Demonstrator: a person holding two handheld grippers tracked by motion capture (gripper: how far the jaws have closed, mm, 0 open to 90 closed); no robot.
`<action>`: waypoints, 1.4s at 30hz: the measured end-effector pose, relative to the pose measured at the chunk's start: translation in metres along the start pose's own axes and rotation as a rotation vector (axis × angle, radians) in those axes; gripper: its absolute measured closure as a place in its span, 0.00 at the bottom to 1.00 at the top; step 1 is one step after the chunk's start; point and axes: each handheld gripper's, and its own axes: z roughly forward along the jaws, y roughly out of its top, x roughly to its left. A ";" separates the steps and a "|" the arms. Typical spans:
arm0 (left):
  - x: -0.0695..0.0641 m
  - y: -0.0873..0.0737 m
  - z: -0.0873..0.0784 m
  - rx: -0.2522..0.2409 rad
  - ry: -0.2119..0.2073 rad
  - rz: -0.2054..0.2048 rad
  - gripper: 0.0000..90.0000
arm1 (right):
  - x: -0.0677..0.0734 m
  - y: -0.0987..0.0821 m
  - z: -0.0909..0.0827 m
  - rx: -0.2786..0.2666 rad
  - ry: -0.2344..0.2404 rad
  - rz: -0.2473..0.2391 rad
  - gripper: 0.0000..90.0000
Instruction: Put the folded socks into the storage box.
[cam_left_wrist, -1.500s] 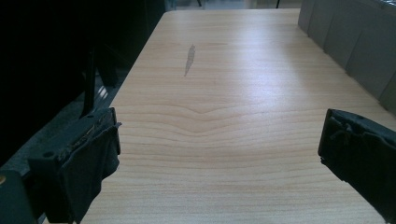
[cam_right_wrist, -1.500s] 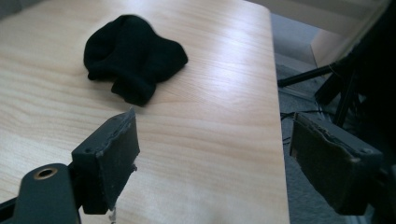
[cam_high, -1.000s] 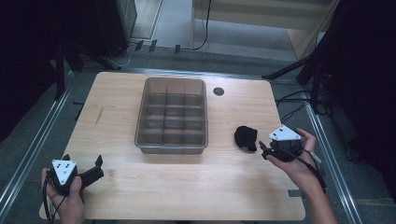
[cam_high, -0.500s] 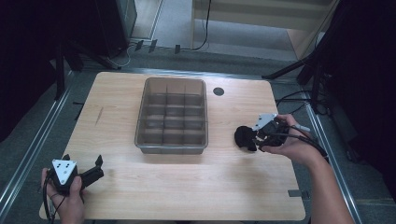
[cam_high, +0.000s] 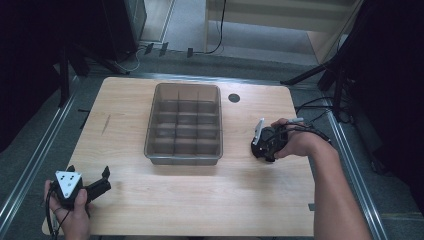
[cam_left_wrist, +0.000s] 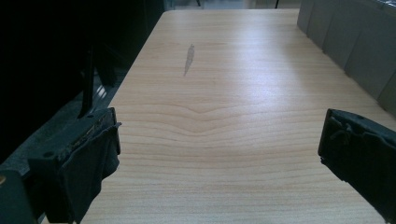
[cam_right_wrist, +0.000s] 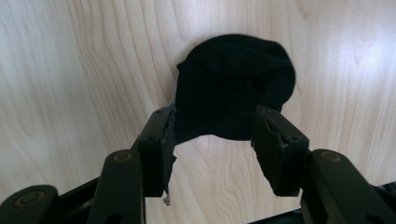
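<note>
A black, soft, folded cloth lump (cam_right_wrist: 236, 86) lies on the wooden table (cam_high: 200, 195), right of the tray. My right gripper (cam_right_wrist: 214, 126) points down over it, jaws open on either side of its near edge; the black fingers (cam_right_wrist: 161, 140) stand apart from each other with the cloth between them. In the high view that right gripper (cam_high: 264, 142) covers the cloth, held by a hand. My left gripper (cam_high: 89, 186) rests at the table's front left corner, open, with nothing between its jaws (cam_left_wrist: 219, 154).
A grey clear plastic tray (cam_high: 150, 131) with several compartments stands in the table's middle, its wall also in the left gripper view (cam_left_wrist: 355, 51). A dark round hole (cam_high: 234, 98) sits behind the tray at the right. A metal rail (cam_high: 30, 165) borders the table's left.
The right hand has swung its gripper leftward and tipped it down over the black cloth, jaws now straddling it. The left gripper has stayed put.
</note>
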 end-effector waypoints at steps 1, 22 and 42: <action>0.000 0.000 0.000 0.000 -0.001 0.000 0.00 | -0.001 0.003 0.007 0.042 0.007 -0.014 0.55; 0.000 0.000 0.000 -0.006 -0.005 0.002 0.00 | -0.025 0.007 0.043 0.068 0.061 0.007 0.48; -0.001 0.000 0.000 -0.003 -0.009 0.014 0.00 | -0.029 0.006 0.063 0.051 0.112 0.074 0.30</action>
